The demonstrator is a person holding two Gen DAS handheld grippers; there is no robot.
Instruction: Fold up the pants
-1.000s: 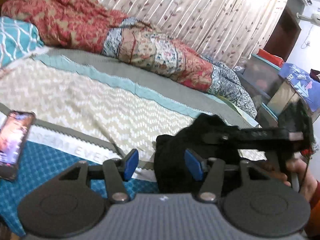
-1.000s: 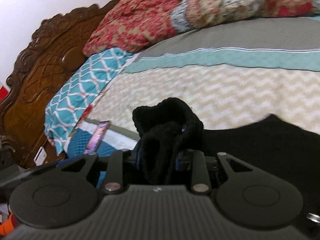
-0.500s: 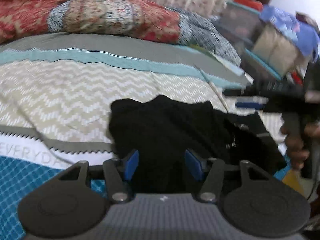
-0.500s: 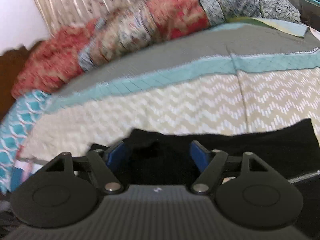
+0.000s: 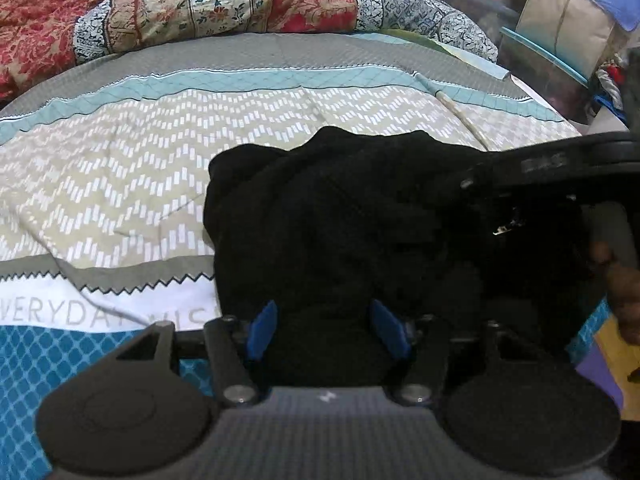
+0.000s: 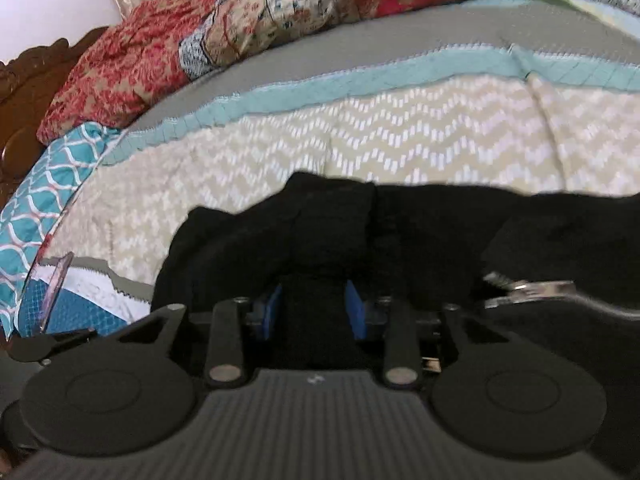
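Note:
Black pants (image 5: 340, 208) lie bunched on the patterned bedspread (image 5: 120, 184). My left gripper (image 5: 322, 320) hangs over their near edge. Its jaws are opening, and the dark cloth lies between the blue pads without being pinched. In the right wrist view the pants (image 6: 440, 232) spread to the right, with a metal zipper (image 6: 532, 288) showing. My right gripper (image 6: 314, 304) is closing on a raised fold of the black cloth that fills the gap between its pads. The right gripper (image 5: 560, 164) also shows at the right of the left wrist view, held by a hand (image 5: 616, 280).
A rolled red and blue floral quilt (image 5: 224, 0) lies along the far side of the bed. A teal pillow (image 6: 40, 184) and a carved wooden headboard (image 6: 16, 92) are at the left, with a phone (image 6: 56, 284) near them. Storage boxes (image 5: 560, 32) stand beyond the bed's right edge.
The right gripper let go of the lifted bunch, swung right and lower, and has closed in on a new fold. The left gripper moved from bare bedspread to over the pants.

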